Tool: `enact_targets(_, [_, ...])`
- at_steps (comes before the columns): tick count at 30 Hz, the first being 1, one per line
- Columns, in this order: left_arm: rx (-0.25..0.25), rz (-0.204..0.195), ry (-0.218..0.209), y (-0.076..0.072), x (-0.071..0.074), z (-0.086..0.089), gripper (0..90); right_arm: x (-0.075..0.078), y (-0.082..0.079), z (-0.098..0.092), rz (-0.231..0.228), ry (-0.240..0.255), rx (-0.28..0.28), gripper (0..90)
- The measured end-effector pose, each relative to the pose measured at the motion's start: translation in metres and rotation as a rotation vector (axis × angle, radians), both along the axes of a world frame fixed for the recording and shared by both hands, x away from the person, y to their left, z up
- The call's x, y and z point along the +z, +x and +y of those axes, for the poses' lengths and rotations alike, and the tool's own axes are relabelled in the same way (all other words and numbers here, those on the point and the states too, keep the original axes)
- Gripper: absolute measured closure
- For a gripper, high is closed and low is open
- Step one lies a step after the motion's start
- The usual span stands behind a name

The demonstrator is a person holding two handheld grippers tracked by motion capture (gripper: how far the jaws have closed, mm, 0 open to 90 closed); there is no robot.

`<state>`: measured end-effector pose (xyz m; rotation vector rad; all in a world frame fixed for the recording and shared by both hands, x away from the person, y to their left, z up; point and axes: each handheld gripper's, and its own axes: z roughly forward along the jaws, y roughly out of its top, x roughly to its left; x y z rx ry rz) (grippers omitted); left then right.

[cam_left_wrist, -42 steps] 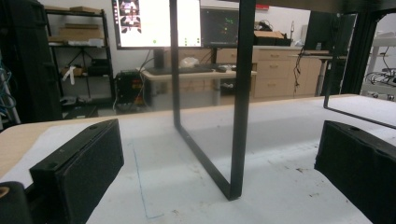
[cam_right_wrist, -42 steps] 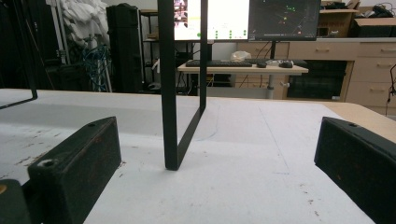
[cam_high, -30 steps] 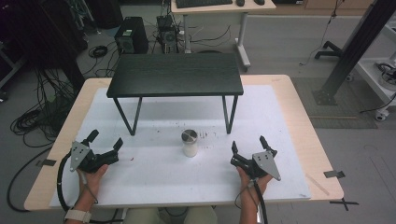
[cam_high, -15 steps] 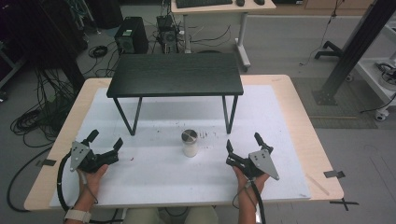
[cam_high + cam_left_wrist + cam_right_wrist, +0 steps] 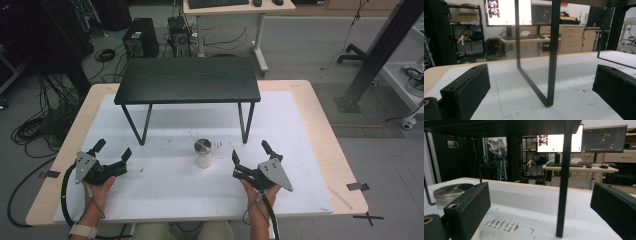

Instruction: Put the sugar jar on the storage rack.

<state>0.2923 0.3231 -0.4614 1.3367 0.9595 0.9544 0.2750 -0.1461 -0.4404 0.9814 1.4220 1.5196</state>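
A small white jar with a silver metal lid (image 5: pixel 203 153) stands on the white mat, just in front of the black stand (image 5: pixel 189 80). My left gripper (image 5: pixel 113 151) rests at the front left of the mat, open and empty, far to the left of the jar. My right gripper (image 5: pixel 249 150) sits open and empty a short way to the right of the jar. In the right gripper view the jar's lid (image 5: pixel 452 189) shows past the left jaw, with a stand leg (image 5: pixel 563 180) straight ahead. The left gripper view faces another stand leg (image 5: pixel 552 53).
The black stand spans the middle back of the white mat (image 5: pixel 165 180), its thin legs (image 5: pixel 247 122) planted on it. The wooden table edge (image 5: pixel 338 165) runs around the mat. Desks, monitors and cables lie beyond the table.
My right gripper has shifted a little to the left, closer to the jar. The left gripper and the jar have stayed where they were.
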Motion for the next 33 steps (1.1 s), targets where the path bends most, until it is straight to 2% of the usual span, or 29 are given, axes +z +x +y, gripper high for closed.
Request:
enact_targets(15, [0.000,0.000,0.000,0.000,0.000,0.000,1.3,0.009,0.001,0.033,-0.024,-0.025,0.105,3.0])
enact_targets(33, [0.000,0.000,0.000,0.000,0.000,0.000,1.3,0.007,0.010,0.065,-0.023,-0.035,0.190,3.1])
